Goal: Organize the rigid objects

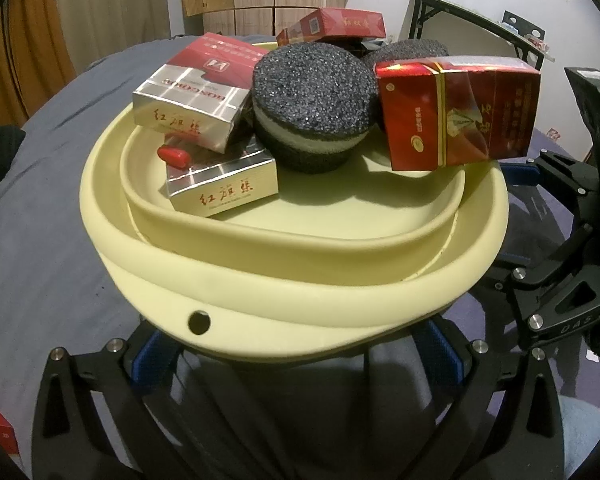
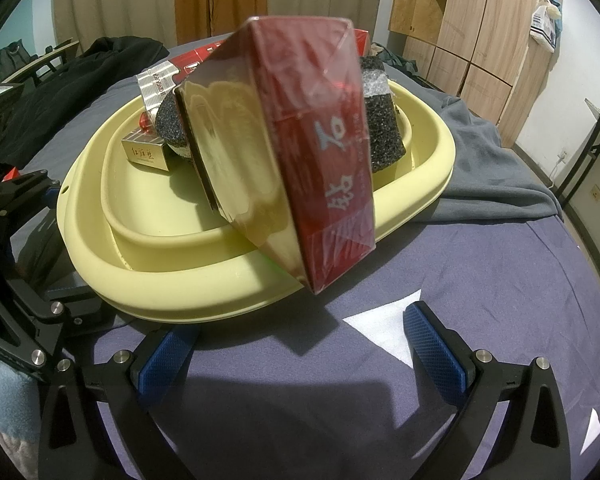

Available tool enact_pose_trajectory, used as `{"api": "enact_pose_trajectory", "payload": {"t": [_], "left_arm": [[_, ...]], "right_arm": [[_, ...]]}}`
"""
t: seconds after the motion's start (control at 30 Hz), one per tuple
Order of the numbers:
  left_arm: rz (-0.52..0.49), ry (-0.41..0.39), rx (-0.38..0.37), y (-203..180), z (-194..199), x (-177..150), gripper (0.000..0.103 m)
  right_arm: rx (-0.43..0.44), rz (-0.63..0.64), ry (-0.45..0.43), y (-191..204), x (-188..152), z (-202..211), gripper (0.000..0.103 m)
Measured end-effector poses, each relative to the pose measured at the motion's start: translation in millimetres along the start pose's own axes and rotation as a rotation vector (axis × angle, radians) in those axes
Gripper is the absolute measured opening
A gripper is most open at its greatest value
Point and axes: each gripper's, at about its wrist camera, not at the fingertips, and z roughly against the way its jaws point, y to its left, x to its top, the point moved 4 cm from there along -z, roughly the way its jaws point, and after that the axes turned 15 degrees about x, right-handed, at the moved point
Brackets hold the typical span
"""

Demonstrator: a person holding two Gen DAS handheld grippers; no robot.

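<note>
— Grey bedcover (image 2: 480, 264) underneath, wooden wardrobes behind. Where's the yellow basin (image 1: 300, 280)?

— On the cover, in front of both grippers. The left gripper (image 1: 296, 356) has its blue pads wide apart under the basin's near rim.

— And the red box (image 2: 300, 152)?

— Tilted over the basin's near rim, apparently in mid-air. The right gripper (image 2: 300, 354) is spread open below it, touching nothing.

— Inside the basin?

— Silver-red packs (image 1: 196, 96), two black sponge pucks (image 1: 312, 108), a small red capsule (image 1: 175, 157).
</note>
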Motion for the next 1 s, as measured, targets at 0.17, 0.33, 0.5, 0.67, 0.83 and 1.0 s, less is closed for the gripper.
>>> {"api": "enact_pose_trajectory", "payload": {"t": [0.17,0.33,0.5,0.67,0.83,1.0], "left_arm": [[0.000,0.000,0.000,0.9,0.4,-0.4,0.103],[0.004,0.001,-0.007,2.2,1.2,-1.0,0.103],[0.006,0.002,-0.010,5.1,-0.5,0.7,0.103],[0.006,0.002,-0.013,6.4,-2.5,3.0,0.103],[0.010,0.001,-0.018,8.8,-3.5,4.1,0.103],[0.009,0.002,-0.018,10.6,-3.5,5.0,0.103]], "right_arm": [[0.000,0.000,0.000,0.0,0.1,-0.2,0.103],[0.000,0.000,0.000,-0.2,0.1,-0.2,0.103],[0.000,0.000,0.000,-0.1,0.0,-0.2,0.103],[0.000,0.000,0.000,0.1,0.1,-0.2,0.103],[0.000,0.000,0.000,-0.1,0.0,-0.1,0.103],[0.000,0.000,0.000,-0.2,0.0,-0.1,0.103]]}}
